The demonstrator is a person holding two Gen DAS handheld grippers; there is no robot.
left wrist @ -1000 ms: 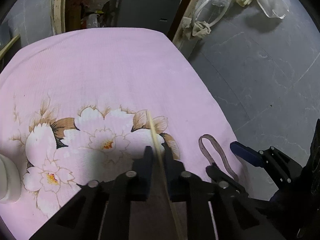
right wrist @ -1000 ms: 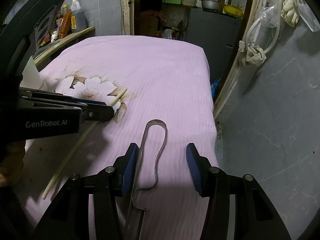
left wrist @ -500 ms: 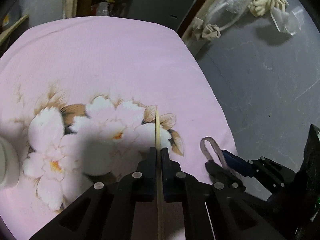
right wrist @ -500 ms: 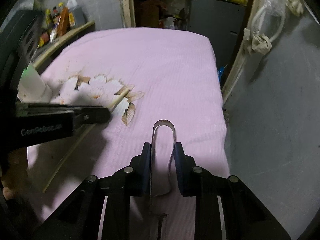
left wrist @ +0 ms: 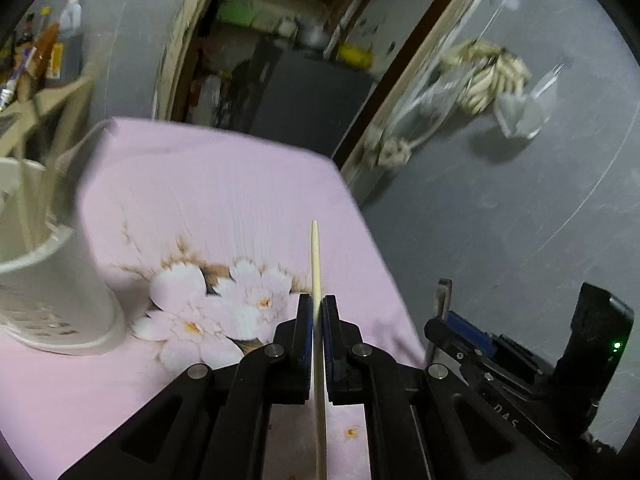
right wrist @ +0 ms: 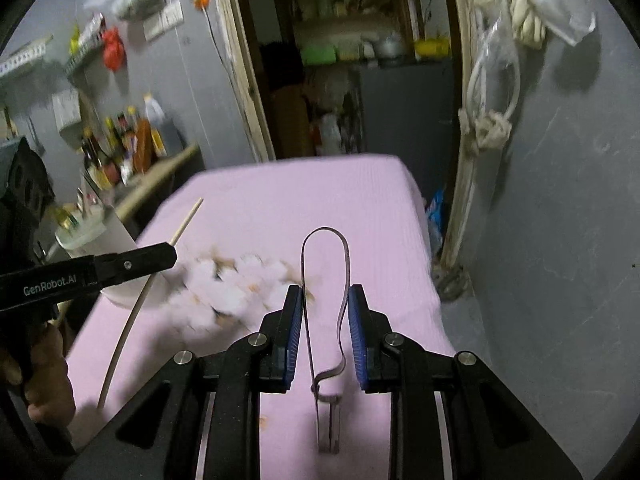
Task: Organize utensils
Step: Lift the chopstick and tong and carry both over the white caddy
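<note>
My left tongs pinch a chopstick, my right tongs clamp a metal utensil, both still bound for the white holder at the worktop's left edge.

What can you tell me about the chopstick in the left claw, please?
The chopstick is one long, thin, pale stick, wood or bamboo by its look. The left claw is shut on it partway along; its blunt tip juts ahead over the pink floral cloth, its rear runs back between the arms. It touches only the pads.
</note>
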